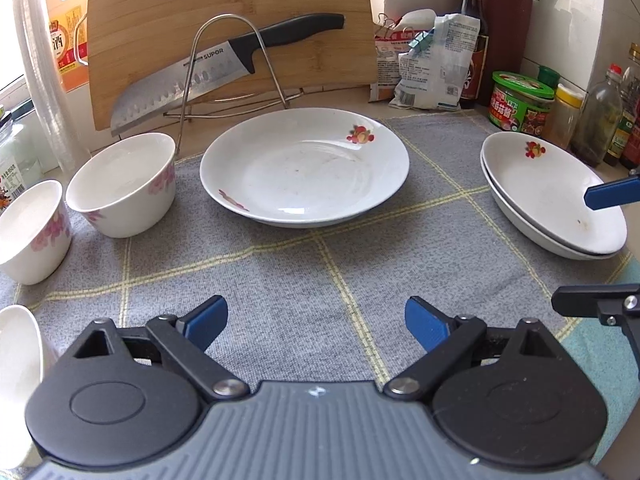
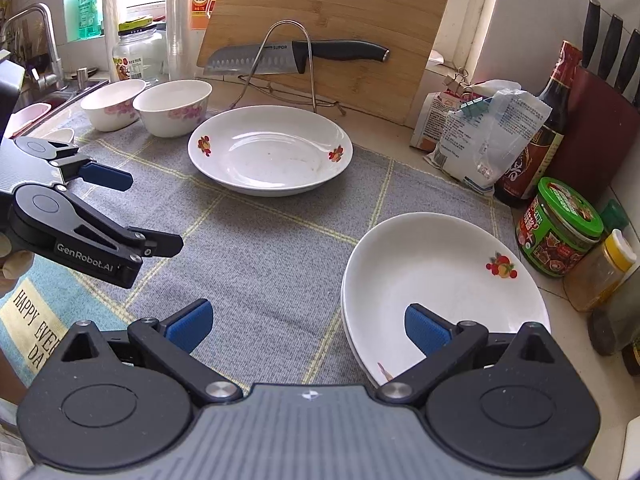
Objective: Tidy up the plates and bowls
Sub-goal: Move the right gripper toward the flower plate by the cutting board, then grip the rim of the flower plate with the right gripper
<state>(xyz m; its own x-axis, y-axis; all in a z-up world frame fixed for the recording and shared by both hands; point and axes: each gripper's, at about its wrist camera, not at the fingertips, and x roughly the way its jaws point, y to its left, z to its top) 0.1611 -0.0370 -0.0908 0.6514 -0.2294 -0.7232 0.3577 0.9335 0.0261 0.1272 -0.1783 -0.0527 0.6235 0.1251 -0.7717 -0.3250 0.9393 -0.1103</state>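
Both tongs are standing apart and gripping nothing: the left tongs (image 1: pixel 316 326) are hovering over the grey checked cloth (image 1: pixel 280 280) near the worktop's front edge, and the right tongs (image 2: pixel 308 326) are hanging at the near rim of the stacked plates (image 2: pixel 432 280) by the right edge. A single fruit-patterned plate (image 1: pixel 304 166) is lying toward the back edge before the cutting board (image 1: pixel 232 12) and knife (image 1: pixel 224 68). Two flowered bowls (image 1: pixel 122 184) are sitting at the back left.
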